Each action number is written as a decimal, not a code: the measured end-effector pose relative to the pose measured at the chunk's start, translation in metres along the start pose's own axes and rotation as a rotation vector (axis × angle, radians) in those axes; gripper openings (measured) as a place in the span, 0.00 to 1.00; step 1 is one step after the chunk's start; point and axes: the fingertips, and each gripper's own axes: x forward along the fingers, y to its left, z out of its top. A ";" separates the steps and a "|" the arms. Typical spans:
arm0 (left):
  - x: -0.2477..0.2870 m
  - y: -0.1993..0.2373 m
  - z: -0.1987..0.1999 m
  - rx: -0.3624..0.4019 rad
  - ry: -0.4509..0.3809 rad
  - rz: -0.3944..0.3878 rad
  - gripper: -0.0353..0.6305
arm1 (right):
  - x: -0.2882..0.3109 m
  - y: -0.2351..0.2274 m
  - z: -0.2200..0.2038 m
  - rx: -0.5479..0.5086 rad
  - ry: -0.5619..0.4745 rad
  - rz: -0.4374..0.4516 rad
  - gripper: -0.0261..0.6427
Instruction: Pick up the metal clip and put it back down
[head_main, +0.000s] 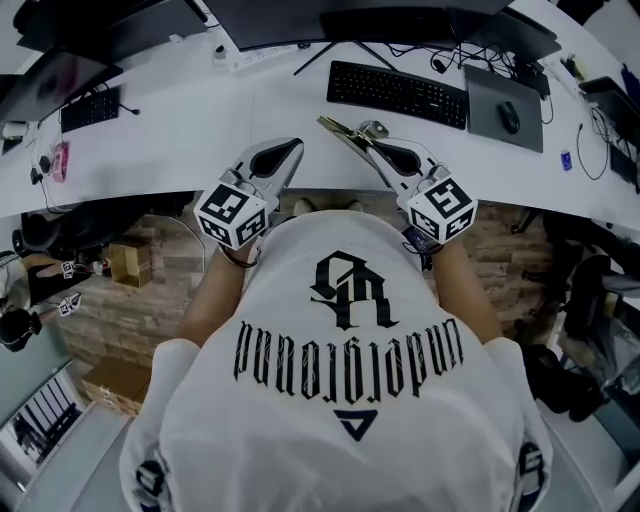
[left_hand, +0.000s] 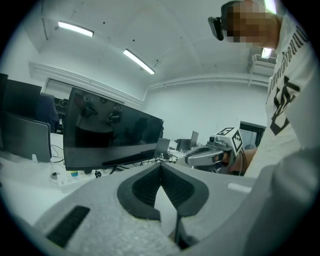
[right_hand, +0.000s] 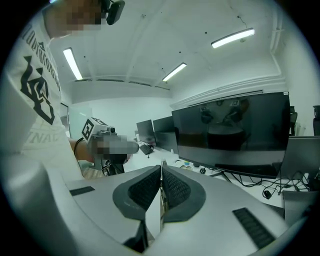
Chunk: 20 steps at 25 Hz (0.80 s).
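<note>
In the head view, the right gripper (head_main: 376, 147) was clamped shut on the metal clip (head_main: 348, 131). The clip stuck out ahead of its tips and slanted off to their left, apparently raised off the white desk (head_main: 180, 140) beneath. The left gripper (head_main: 293, 148) hung near, beside it, closed on nothing. In the left gripper view, that claw's tips met with no thing between them, and the right claw showed ahead and to its right. In the right gripper view, the jaws stood almost together, with only a thin sliver of metal showing between the pads. The clip looked thin, stiff and light, and its smooth metal was probably slick. Held by one end, it seemed likely to pivot, so a hold across its flat body nearer the middle looked safer.
</note>
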 end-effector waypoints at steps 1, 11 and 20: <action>-0.005 0.004 0.000 0.001 0.004 -0.011 0.07 | 0.005 0.003 0.002 0.005 -0.001 -0.010 0.07; -0.046 0.034 -0.012 0.017 0.030 -0.094 0.07 | 0.046 0.034 0.008 0.022 -0.006 -0.093 0.07; -0.059 0.054 -0.022 -0.006 0.044 -0.106 0.07 | 0.069 0.043 -0.003 0.050 0.027 -0.099 0.07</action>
